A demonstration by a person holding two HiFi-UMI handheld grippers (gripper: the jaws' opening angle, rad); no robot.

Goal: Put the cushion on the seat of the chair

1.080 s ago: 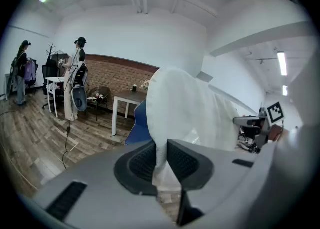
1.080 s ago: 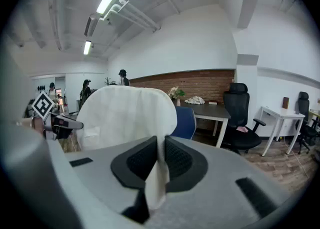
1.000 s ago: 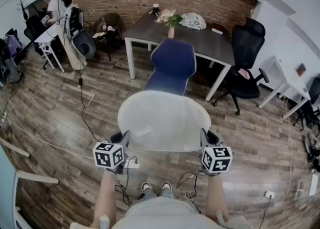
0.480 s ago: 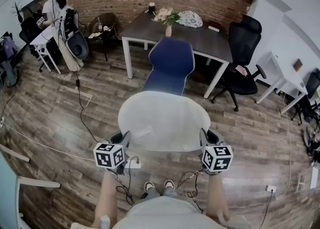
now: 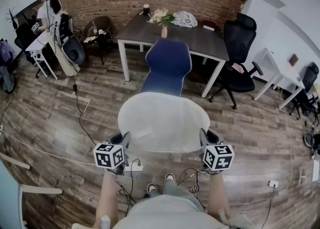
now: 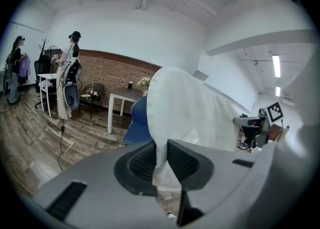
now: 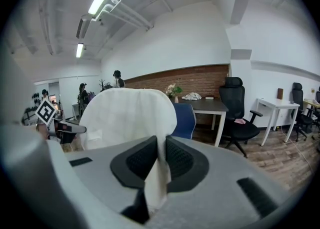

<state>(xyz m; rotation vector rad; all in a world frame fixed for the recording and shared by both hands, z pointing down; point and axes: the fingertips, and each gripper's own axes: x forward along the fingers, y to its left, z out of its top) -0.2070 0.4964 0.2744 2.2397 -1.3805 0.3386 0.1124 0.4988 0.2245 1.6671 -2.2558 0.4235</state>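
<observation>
A white cushion [image 5: 164, 121] hangs level in the air between both grippers, over the wooden floor. My left gripper [image 5: 121, 140] is shut on its left edge, and the white fabric [image 6: 186, 108] runs between the dark pads [image 6: 145, 160]. My right gripper [image 5: 206, 140] is shut on the cushion's right edge; the same cushion [image 7: 127, 115] fills the middle of the right gripper view. The blue chair [image 5: 168, 66] stands just beyond the cushion, its back toward the table. The seat itself is mostly hidden behind the cushion.
A dark table [image 5: 172, 29] with a flower vase [image 5: 164, 29] stands behind the chair, before a brick wall. A black office chair [image 5: 239, 50] is at the right, a white desk [image 5: 277, 70] farther right. A person [image 5: 52, 33] stands far left. Cables [image 5: 80, 118] trail on the floor.
The blue chair and table have shifted slightly left and up in the head view. The cushion and both grippers hold their places.
</observation>
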